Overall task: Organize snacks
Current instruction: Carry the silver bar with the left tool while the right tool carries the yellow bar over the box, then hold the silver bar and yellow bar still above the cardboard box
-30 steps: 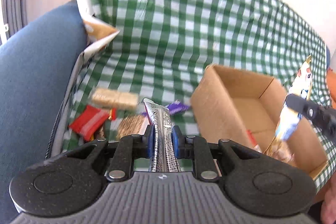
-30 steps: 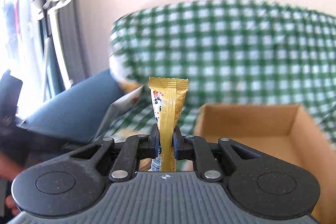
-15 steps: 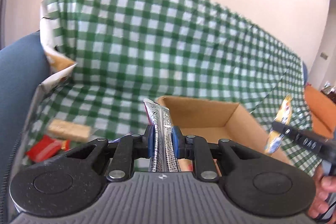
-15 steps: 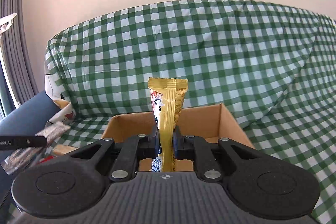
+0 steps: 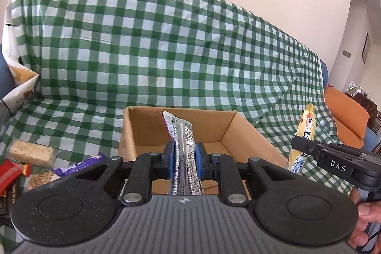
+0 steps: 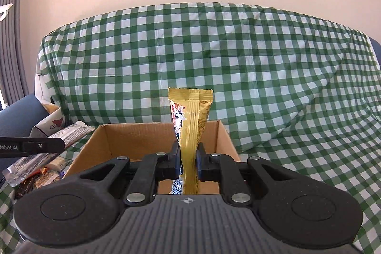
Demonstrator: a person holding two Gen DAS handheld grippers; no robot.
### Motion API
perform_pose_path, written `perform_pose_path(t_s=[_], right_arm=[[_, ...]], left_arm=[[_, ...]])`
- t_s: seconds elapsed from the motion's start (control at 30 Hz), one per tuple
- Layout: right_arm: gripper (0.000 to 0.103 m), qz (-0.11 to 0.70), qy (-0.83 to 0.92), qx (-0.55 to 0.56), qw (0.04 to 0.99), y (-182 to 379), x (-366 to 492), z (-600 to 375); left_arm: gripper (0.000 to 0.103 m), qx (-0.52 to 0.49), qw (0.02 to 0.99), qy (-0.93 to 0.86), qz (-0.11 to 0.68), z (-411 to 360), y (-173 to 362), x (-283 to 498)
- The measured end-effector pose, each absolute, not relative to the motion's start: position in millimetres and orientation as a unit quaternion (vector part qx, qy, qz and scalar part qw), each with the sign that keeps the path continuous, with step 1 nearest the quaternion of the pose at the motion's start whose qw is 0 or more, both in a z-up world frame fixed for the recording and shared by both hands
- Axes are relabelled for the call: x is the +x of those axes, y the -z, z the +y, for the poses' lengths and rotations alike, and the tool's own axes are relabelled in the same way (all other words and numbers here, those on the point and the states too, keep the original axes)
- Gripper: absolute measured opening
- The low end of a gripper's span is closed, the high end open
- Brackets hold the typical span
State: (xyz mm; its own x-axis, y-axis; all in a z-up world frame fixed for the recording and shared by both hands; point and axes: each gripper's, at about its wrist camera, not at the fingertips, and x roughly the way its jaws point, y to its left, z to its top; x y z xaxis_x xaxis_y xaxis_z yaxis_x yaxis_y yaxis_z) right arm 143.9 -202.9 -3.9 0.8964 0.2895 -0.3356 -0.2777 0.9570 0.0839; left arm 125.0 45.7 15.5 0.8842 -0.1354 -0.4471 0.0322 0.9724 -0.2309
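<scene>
An open cardboard box sits on a sofa draped in green checked cloth. My left gripper is shut on a silver snack wrapper, upright in front of the box opening. My right gripper is shut on a golden-yellow snack packet, upright before the box. In the left wrist view the right gripper holds the yellow packet beside the box's right wall. In the right wrist view the left gripper's fingers hold the silver wrapper left of the box.
Loose snacks lie left of the box: an oat bar, a red packet, a purple bar. An open carton leans at the sofa's left arm. An orange cushion sits at the right. A person's fingers grip the right tool.
Both grippers swung toward the box, each keeping its packet. The left view turned right from the snack pile; the right view turned from the sofa arm until the box lies straight ahead.
</scene>
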Motion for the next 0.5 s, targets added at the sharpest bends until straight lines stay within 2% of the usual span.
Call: perform_pose_path(t_s=[0.5], right_arm=[[0.013, 0.185, -0.141, -0.008, 0.972, 5.7, 146.9, -187.7]], left_arm=[[0.02, -0.108, 0.965, 0.058, 0.233, 29.3, -8.8, 148.9]])
